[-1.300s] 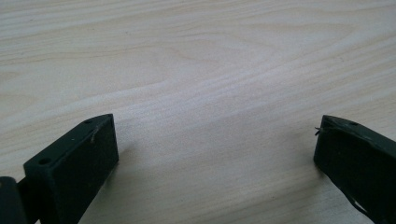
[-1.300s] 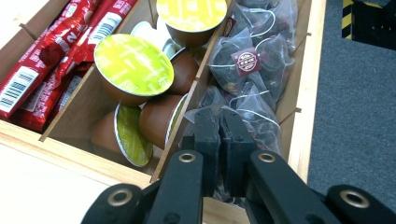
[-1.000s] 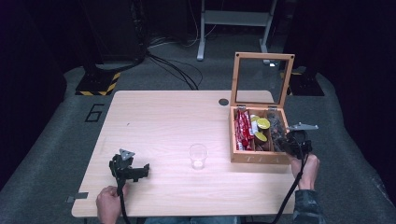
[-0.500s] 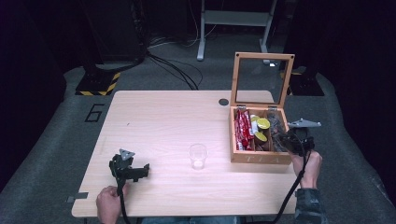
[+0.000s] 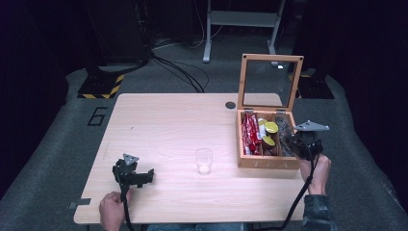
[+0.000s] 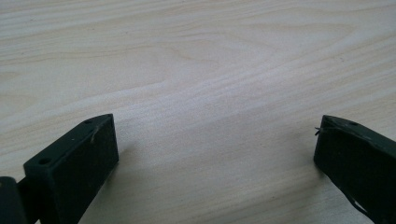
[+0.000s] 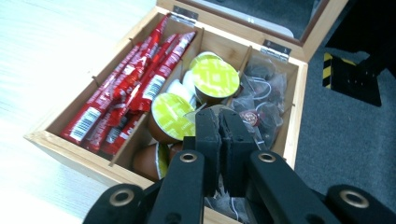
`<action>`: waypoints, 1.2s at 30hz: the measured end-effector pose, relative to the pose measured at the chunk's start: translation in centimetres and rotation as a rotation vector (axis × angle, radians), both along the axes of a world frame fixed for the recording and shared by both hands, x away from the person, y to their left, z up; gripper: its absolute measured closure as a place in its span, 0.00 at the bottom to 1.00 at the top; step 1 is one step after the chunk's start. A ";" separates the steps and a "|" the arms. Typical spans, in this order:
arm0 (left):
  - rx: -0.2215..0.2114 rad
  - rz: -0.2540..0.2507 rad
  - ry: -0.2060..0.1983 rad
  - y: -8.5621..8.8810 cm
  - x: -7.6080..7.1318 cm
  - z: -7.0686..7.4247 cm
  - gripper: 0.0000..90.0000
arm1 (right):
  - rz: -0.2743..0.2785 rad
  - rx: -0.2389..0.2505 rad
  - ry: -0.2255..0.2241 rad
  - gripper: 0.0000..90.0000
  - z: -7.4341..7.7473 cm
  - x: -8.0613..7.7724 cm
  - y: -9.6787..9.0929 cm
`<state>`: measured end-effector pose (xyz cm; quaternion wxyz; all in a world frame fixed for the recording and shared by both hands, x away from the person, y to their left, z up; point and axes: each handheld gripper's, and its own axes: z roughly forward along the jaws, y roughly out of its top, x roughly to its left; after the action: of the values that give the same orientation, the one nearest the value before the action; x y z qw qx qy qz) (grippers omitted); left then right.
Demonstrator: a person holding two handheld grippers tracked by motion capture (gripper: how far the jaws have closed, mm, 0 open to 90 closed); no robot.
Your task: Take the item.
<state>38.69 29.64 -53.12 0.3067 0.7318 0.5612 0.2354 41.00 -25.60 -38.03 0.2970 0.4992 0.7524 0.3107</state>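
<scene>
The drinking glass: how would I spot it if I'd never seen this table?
Start at the open wooden box on the table's right side. Just left of its front corner, standing alone on bare wood, is the glass. It is clear, empty and upright, the one see-through thing outside the box.

Bright table [image 5: 183,125], dark surroundings, soft grainy high view, blurred edges in close-ups
</scene>
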 end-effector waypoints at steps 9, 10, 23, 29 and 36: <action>0.001 0.003 -0.004 0.0 0.0 0.0 0.00 | 0.047 -0.010 -0.033 0.97 1.2 -0.7 1.3; 0.000 0.003 -0.004 0.0 0.0 0.0 0.00 | 0.051 -0.001 -0.036 0.97 1.3 -0.7 1.6; 0.000 0.003 -0.004 0.0 0.0 0.0 0.00 | 0.139 -0.029 -0.059 0.97 2.3 -1.2 4.6; 0.000 0.000 0.000 0.0 0.0 0.0 0.00 | 0.185 -0.031 -0.062 0.97 2.6 -1.1 6.3; 0.000 0.004 -0.005 0.0 0.0 0.0 0.00 | 0.240 -0.020 -0.085 0.97 3.0 -1.1 8.1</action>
<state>38.69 29.61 -53.16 0.3077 0.7300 0.5620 0.2377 39.86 -17.51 -35.07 0.2942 0.3887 0.7967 0.3572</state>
